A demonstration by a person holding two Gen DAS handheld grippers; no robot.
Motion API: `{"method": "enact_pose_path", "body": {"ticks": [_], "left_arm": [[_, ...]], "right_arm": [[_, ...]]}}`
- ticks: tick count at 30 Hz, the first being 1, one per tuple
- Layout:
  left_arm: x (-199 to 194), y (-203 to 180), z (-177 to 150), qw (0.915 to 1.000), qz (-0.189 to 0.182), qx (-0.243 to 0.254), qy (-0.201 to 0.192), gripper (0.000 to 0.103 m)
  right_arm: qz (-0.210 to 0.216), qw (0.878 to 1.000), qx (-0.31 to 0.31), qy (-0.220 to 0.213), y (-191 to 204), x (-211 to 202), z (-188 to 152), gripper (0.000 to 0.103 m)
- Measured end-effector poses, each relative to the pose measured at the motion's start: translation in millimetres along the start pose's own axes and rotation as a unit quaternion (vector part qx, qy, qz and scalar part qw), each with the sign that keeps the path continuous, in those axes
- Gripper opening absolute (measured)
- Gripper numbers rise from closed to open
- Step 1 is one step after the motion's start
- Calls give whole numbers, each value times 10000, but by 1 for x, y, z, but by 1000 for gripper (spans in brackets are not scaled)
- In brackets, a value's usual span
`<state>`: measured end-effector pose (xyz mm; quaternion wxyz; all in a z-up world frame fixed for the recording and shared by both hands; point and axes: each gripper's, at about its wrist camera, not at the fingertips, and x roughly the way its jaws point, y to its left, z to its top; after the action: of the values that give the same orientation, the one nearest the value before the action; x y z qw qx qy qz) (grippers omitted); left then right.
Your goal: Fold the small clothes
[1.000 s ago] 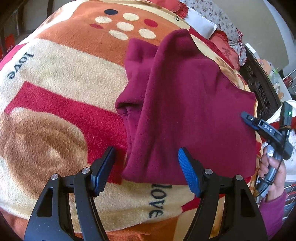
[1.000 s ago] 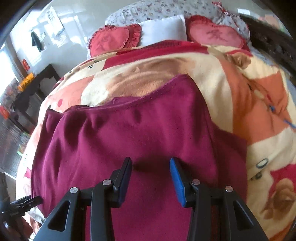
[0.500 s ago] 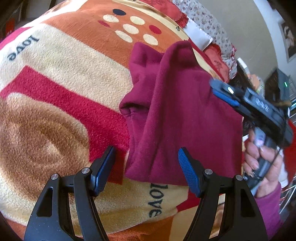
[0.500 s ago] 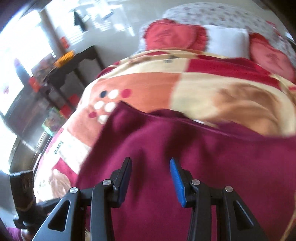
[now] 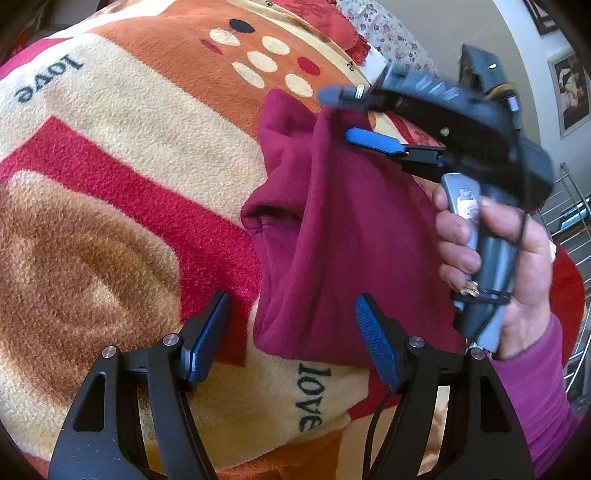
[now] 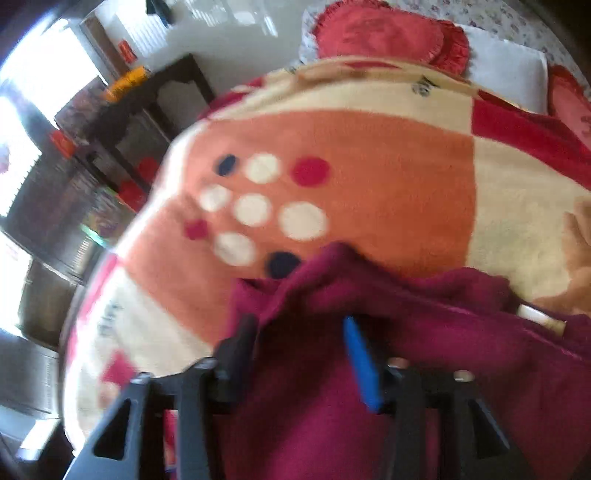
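Observation:
A maroon garment (image 5: 343,229), folded lengthwise, lies on a patterned fleece blanket (image 5: 129,155). In the left wrist view my left gripper (image 5: 291,299) stands open just above the garment's near hem, the hem corner showing between its fingers, untouched. A hand (image 5: 509,266) carries my right gripper (image 5: 338,114) over the garment's far end. Its jaws are opening. In the blurred right wrist view the right gripper (image 6: 297,325) hangs over the far folded edge of the garment (image 6: 424,332). Cloth lies under and between the fingers, and no pad presses on it.
Red heart-shaped cushions (image 6: 376,33) and a white pillow (image 6: 509,74) lie at the head of the bed. Dark wooden furniture (image 6: 122,110) stands beyond the blanket's left edge. A wire rack (image 5: 572,221) is at the right.
My right gripper swept from the garment's right side across to its far end, and its jaws widened. The left gripper drifted a little along the near hem. The garment lies as before.

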<state>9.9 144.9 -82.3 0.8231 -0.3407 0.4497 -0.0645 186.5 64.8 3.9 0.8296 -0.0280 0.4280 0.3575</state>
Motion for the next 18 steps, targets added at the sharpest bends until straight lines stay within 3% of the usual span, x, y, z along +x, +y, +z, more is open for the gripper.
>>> {"method": "enact_pose_path", "body": {"ticks": [2, 5, 8, 10, 12, 15, 18], "left_arm": [[-1, 1, -2, 10000, 18, 15, -23, 71], [-2, -1, -4, 9999, 97, 58, -33, 71], [-1, -5, -1, 9998, 205, 46, 67, 71], [0, -9, 4, 9993, 317, 31, 196, 72], [-1, -14, 11, 9988, 445, 106, 152, 72], [0, -28, 21, 9975, 577, 389, -82, 72], [8, -38, 25, 9992, 179, 362, 35, 72]], "right_arm": [[139, 9999, -49, 37, 10, 0, -1, 84], [-203, 9981, -277, 513, 27, 28, -7, 89], [-870, 9922, -825, 354, 45, 47, -17, 91], [-1019, 9900, -980, 19, 45, 42, -22, 69], [-787, 9940, -760, -70, 32, 28, -23, 36], [-224, 9991, -309, -204, 6, -6, -23, 22], [97, 9990, -57, -422, -6, -36, -25, 20]]}}
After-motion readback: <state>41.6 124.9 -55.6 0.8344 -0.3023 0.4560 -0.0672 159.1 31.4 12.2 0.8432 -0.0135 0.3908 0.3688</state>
